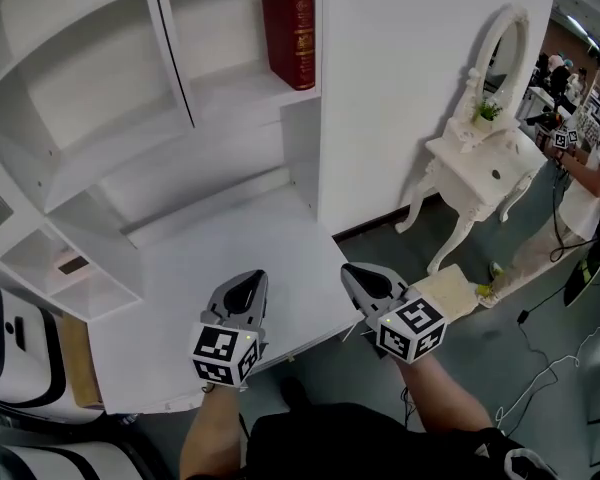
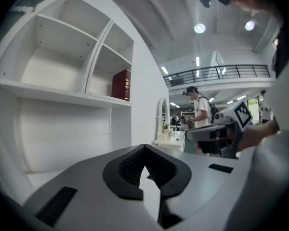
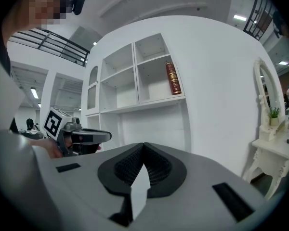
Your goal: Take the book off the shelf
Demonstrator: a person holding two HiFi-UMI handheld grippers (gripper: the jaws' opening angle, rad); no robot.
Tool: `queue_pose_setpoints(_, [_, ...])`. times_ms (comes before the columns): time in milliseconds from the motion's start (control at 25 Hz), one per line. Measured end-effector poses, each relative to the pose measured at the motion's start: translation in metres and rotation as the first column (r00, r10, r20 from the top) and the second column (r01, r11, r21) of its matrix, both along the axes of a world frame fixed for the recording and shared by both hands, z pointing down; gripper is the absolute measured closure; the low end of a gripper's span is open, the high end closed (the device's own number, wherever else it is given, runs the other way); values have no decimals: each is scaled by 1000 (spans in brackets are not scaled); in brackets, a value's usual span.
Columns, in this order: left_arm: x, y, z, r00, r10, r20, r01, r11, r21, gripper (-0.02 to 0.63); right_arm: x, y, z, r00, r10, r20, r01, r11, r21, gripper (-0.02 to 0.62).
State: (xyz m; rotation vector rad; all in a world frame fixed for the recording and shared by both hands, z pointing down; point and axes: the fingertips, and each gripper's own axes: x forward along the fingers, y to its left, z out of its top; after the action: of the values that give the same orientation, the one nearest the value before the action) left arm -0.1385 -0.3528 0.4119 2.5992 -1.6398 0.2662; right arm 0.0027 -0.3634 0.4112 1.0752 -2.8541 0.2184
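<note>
A dark red book (image 1: 289,36) stands upright at the right end of an upper compartment of the white shelf unit (image 1: 100,118). It also shows in the left gripper view (image 2: 121,84) and the right gripper view (image 3: 172,78). Both grippers hover low over the front edge of the white desk top (image 1: 210,258), far below the book. My left gripper (image 1: 248,286) is shut and holds nothing, its tips meeting (image 2: 144,148). My right gripper (image 1: 358,273) is likewise shut and empty (image 3: 143,146), just off the desk's right corner.
A white vanity table with an oval mirror (image 1: 485,163) stands right of the shelf wall. A person (image 1: 595,168) with another gripper stands beyond it. A white machine (image 1: 20,368) sits at the lower left. Cables (image 1: 550,368) lie on the floor.
</note>
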Motion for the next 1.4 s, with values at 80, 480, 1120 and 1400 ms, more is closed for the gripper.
queue_pose_setpoints(80, [-6, -12, -4, 998, 29, 52, -29, 1000, 11, 597, -8, -14, -4, 1000, 19, -5, -19, 1000, -2, 581])
queue_pose_setpoints(480, [-18, -58, 11, 999, -52, -5, 51, 996, -71, 597, -15, -52, 2, 1000, -21, 12, 21, 999, -26, 580])
queue_pose_setpoints(1120, [-36, -129, -27, 997, -65, -29, 64, 997, -39, 597, -48, -133, -36, 1000, 0, -29, -1, 1000, -28, 486])
queue_pose_setpoints(1400, [-68, -150, -39, 999, -30, -18, 30, 999, -14, 597, -70, -162, -71, 995, 60, -77, -58, 998, 29, 449])
